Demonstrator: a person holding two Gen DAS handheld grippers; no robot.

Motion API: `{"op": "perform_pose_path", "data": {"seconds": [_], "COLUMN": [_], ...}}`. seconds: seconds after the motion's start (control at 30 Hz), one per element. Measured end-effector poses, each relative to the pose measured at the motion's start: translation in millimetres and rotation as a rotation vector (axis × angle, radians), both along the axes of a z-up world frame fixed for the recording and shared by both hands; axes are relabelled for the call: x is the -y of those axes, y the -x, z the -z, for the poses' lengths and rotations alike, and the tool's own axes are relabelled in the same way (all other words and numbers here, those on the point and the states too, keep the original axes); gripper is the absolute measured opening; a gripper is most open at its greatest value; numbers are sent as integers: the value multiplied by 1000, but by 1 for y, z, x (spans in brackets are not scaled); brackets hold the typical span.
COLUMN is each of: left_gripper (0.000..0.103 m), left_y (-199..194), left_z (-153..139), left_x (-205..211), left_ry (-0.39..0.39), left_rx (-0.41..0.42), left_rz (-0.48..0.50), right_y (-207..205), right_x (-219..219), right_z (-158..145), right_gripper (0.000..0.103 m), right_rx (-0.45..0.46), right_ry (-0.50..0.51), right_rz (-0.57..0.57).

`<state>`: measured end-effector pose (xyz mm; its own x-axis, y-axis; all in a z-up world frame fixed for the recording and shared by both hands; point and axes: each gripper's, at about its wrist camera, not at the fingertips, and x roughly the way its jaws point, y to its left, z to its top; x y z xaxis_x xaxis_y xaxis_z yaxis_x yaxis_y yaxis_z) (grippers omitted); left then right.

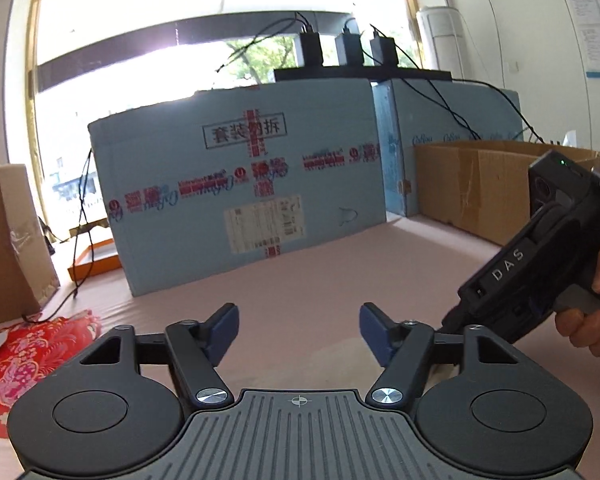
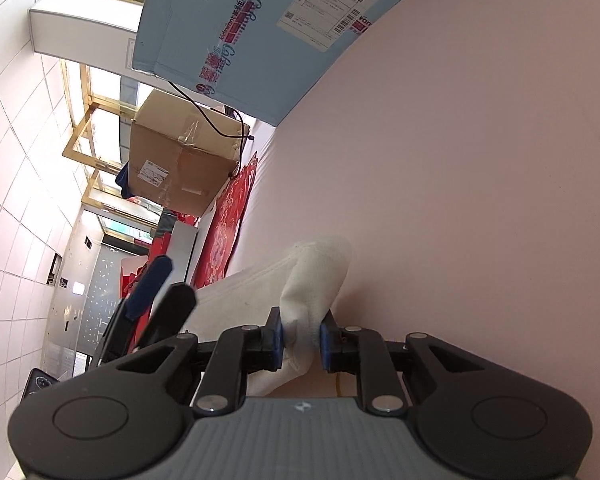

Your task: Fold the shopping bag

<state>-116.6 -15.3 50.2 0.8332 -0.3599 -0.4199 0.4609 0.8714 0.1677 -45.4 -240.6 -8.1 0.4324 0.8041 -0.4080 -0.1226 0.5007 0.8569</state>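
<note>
The white fabric shopping bag [image 2: 312,276] lies bunched on the pink table [image 2: 460,160] in the right wrist view. My right gripper [image 2: 300,338] is shut on a fold of it, with both blue pads pressing the cloth. The view is rolled, so the table runs up the right side. In the left wrist view my left gripper [image 1: 299,332] hangs over the table, open, with nothing between its blue-tipped fingers [image 1: 224,330]. The bag does not show in that view. The right gripper's black housing [image 1: 516,276], held by a hand [image 1: 596,320], sits just to the right of the left gripper.
A large blue carton [image 1: 240,184] stands across the back of the table, with an open brown box [image 1: 480,184] to its right. A red patterned cloth [image 1: 40,356] lies at the left edge beside another brown box [image 1: 8,240]. Black cables [image 1: 80,240] hang at the left.
</note>
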Motion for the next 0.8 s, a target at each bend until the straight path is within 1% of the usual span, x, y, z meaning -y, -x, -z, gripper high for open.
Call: {"op": "perform_pose_path", "data": {"seconds": [0.1,0.13,0.17,0.2,0.23,0.3,0.37,0.4,0.43,0.47,0.5,0.57,0.63,0.73,0.8], "left_gripper": [48,48,48,48,48,49,53,54,54,53,53,52,52,52,52], "left_y": [-6,-8,-9,-9,-9,-12,-16,-21,-27,-30,-32,-29,-24,-17,-14], "left_z": [16,21,24,25,26,20,15,14,15,16,18,20,22,27,30], "left_x": [7,8,7,6,1,-9,-19,-26,-31,-34,-35,-33,-29,-23,-20], "left_ry": [-66,-80,-75,-63,-40,26,59,70,84,94,103,101,93,63,48], "left_rx": [-89,-114,-130,-143,-154,-164,-157,-165,-192,-216,-236,-262,-277,-302,-311], "left_rz": [36,41,41,39,41,40,11,-16,-30,-24,-13,35,67,85,98], "right_y": [-2,-2,-3,-2,0,4,8,9,11,12,13,17,16,16,17], "right_x": [-1,0,-3,-4,-8,-9,-6,-4,-1,1,4,8,9,10,11], "right_z": [2,2,0,-1,-4,-8,-13,-13,-14,-14,-13,-13,-12,-11,-9], "right_gripper": [19,19,19,19,19,19,20,24,26,33,42,46,45,40,33], "right_rx": [4,8,13,21,59,114,165,176,187,189,184,183,175,167,164], "right_ry": [4,7,41,65,102,143,149,148,146,150,160,140,138,143,148], "right_rz": [-10,-14,-22,-30,-47,-76,-107,-118,-129,-133,-125,-109,-98,-81,-69]}}
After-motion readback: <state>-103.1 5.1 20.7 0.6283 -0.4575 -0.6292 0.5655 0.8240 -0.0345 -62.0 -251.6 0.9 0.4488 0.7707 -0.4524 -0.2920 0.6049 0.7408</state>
